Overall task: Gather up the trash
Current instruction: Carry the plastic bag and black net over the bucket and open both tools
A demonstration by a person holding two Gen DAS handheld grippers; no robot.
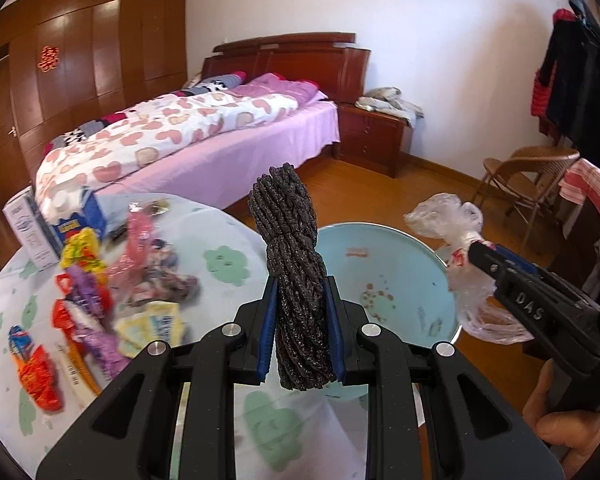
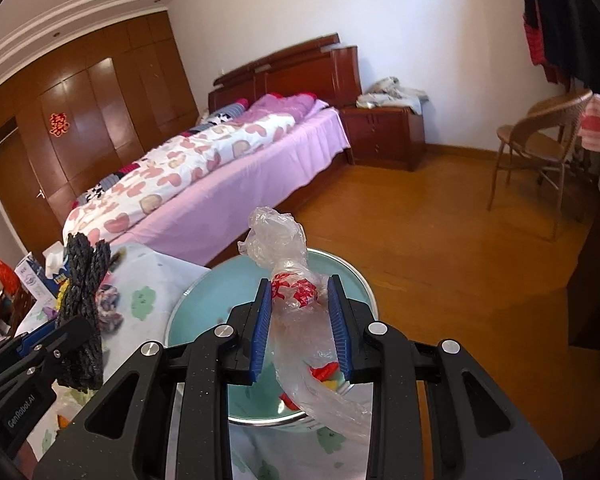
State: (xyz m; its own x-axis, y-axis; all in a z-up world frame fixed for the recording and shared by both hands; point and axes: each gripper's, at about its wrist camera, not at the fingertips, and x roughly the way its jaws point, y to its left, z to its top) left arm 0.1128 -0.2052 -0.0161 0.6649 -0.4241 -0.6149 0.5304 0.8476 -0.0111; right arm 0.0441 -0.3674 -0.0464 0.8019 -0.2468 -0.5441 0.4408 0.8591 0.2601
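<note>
My left gripper (image 1: 300, 292) is shut on a coiled bundle of dark rope (image 1: 288, 248), held upright over the table's edge beside the pale blue basin (image 1: 404, 280). In the right wrist view the same rope (image 2: 82, 300) and left gripper (image 2: 64, 328) show at far left. My right gripper (image 2: 300, 292) is shut on a crumpled clear plastic bag with red print (image 2: 296, 292), hanging above the basin (image 2: 204, 312). From the left wrist view, that bag (image 1: 460, 264) and the right gripper (image 1: 480, 256) sit over the basin's right rim. Colourful wrappers (image 1: 84, 276) lie on the table.
A round table with a white cloth with green prints (image 1: 220, 260) carries a carton box (image 1: 32, 232) and scattered wrappers. Behind are a bed (image 1: 204, 132), a nightstand (image 1: 372, 136), a wicker chair (image 1: 532, 176) and hanging clothes (image 1: 576, 72). A hand (image 1: 560, 412) holds the right gripper.
</note>
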